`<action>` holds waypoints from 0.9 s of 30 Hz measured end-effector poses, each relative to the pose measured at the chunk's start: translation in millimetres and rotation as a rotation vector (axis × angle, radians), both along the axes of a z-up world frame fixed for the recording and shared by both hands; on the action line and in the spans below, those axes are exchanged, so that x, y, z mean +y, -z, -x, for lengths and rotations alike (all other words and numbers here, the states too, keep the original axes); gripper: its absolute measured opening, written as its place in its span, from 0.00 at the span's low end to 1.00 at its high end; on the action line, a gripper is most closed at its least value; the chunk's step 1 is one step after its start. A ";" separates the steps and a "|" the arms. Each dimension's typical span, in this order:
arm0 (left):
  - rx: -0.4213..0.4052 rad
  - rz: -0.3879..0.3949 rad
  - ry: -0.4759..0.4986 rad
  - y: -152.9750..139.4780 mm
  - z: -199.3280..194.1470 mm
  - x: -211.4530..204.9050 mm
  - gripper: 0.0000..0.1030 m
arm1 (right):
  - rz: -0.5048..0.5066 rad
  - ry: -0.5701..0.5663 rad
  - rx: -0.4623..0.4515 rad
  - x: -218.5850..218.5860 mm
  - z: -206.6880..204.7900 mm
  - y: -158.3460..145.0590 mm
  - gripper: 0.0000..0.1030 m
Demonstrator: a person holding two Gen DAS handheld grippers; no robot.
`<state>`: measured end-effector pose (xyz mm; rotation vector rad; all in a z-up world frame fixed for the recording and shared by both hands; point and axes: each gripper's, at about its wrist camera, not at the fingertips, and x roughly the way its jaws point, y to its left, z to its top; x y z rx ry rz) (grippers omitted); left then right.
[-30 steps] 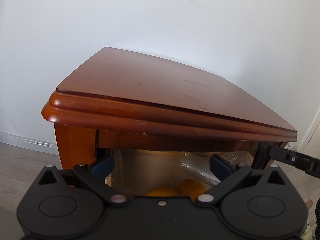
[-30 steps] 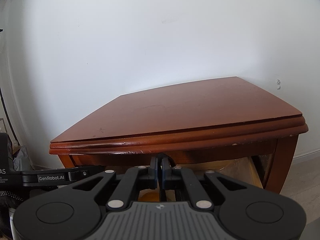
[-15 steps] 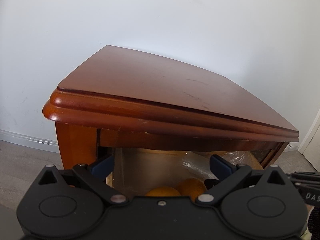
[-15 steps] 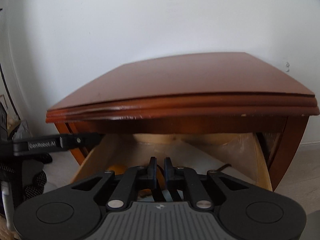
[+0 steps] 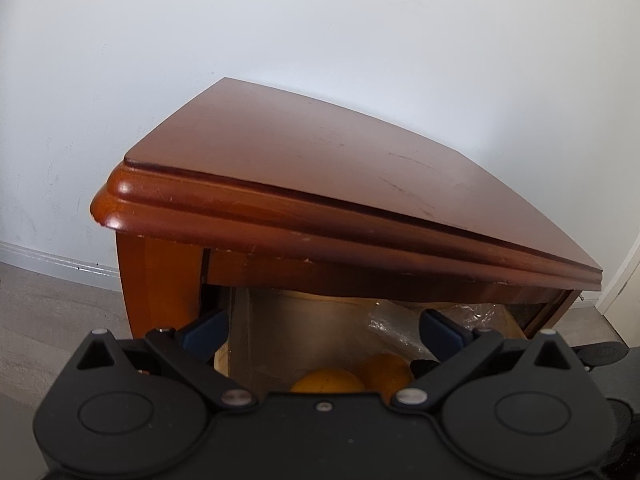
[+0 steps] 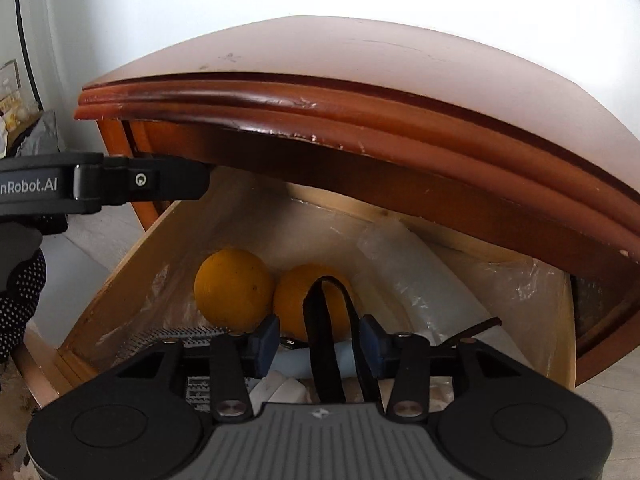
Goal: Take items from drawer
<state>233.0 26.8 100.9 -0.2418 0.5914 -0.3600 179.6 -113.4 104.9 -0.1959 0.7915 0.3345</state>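
The pale wooden drawer (image 6: 120, 276) stands pulled out under the brown side table (image 5: 320, 160), lined with clear plastic. Two oranges (image 6: 234, 288) (image 6: 296, 300) lie side by side in it; the left wrist view shows them too (image 5: 328, 380). A black strap loop (image 6: 324, 320) stands up in front of the right-hand orange. My right gripper (image 6: 318, 340) points down into the drawer with its jaws opening; the strap is between the blue pads (image 6: 264, 338), which do not press on it. My left gripper (image 5: 323, 330) hangs open at the drawer's mouth, holding nothing.
A ridged metal piece (image 6: 176, 334) and white items (image 6: 280, 390) lie at the drawer's front. The table's thick edge (image 6: 360, 136) overhangs the drawer closely. A dotted gloved hand (image 6: 20, 288) and the left gripper's black body (image 6: 100, 184) are at the left. White wall behind, grey floor (image 5: 48, 320).
My right gripper tipped down and came in over the drawer, and its jaws went from shut to apart around the strap. The left gripper shifted slightly and stayed open.
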 end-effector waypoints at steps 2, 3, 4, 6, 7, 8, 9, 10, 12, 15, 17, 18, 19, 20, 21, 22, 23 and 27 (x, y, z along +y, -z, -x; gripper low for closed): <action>0.016 0.001 -0.005 0.0 -0.5 4.4 1.00 | 0.036 -0.003 0.001 5.4 -3.2 0.8 0.45; 0.023 0.001 -0.003 0.0 -0.5 6.7 1.00 | 0.055 -0.005 0.002 8.1 -4.9 1.4 0.45; 0.026 0.002 0.002 -0.2 -0.1 8.9 1.00 | 0.071 -0.007 0.007 9.9 -6.5 2.3 0.45; 0.026 0.000 0.012 -0.7 1.8 13.0 1.00 | 0.091 -0.009 0.027 12.5 -10.8 3.6 0.45; 0.026 0.000 0.013 -1.0 3.0 15.2 1.00 | 0.098 -0.012 0.037 13.6 -13.0 3.9 0.45; 0.026 0.000 0.012 -1.2 4.0 17.3 1.00 | 0.105 -0.014 0.044 15.0 -14.5 4.2 0.45; 0.028 0.002 0.013 -0.9 4.1 19.0 1.00 | 0.114 -0.015 0.048 16.3 -15.6 4.2 0.45; 0.031 0.005 0.014 -0.4 3.5 20.5 1.00 | 0.124 -0.017 0.049 18.0 -16.6 4.1 0.45; 0.037 0.010 0.016 -2.5 -1.3 24.9 1.00 | 0.148 -0.020 0.039 21.6 -18.1 3.5 0.45; 0.041 0.017 0.020 -5.9 -1.5 31.4 1.00 | 0.191 -0.020 0.012 26.9 -21.1 3.5 0.45; 0.042 0.019 0.025 -9.9 -2.4 34.5 1.00 | 0.187 -0.027 0.029 27.7 -23.7 4.4 0.44; 0.042 0.019 0.029 -11.2 -2.0 37.3 1.00 | 0.185 -0.032 0.033 27.7 -24.7 4.7 0.43; 0.042 0.019 0.033 -12.6 -1.6 40.2 1.00 | 0.185 -0.034 0.033 27.8 -24.7 4.7 0.43; 0.042 0.019 0.038 -12.9 -1.4 41.8 1.00 | 0.188 -0.033 0.033 27.8 -24.9 4.8 0.43; 0.043 0.018 0.043 -13.2 -1.5 43.1 1.00 | 0.189 -0.032 0.035 27.7 -25.1 5.0 0.43; 0.044 0.017 0.047 -14.1 -1.2 45.7 1.00 | 0.185 -0.031 0.041 27.1 -25.8 5.2 0.42; 0.045 0.017 0.049 -14.9 -0.7 48.8 1.00 | 0.183 -0.029 0.046 26.5 -26.4 5.3 0.40; 0.047 0.017 0.049 -17.5 1.5 60.0 1.00 | 0.173 -0.018 0.059 25.3 -27.4 5.8 0.16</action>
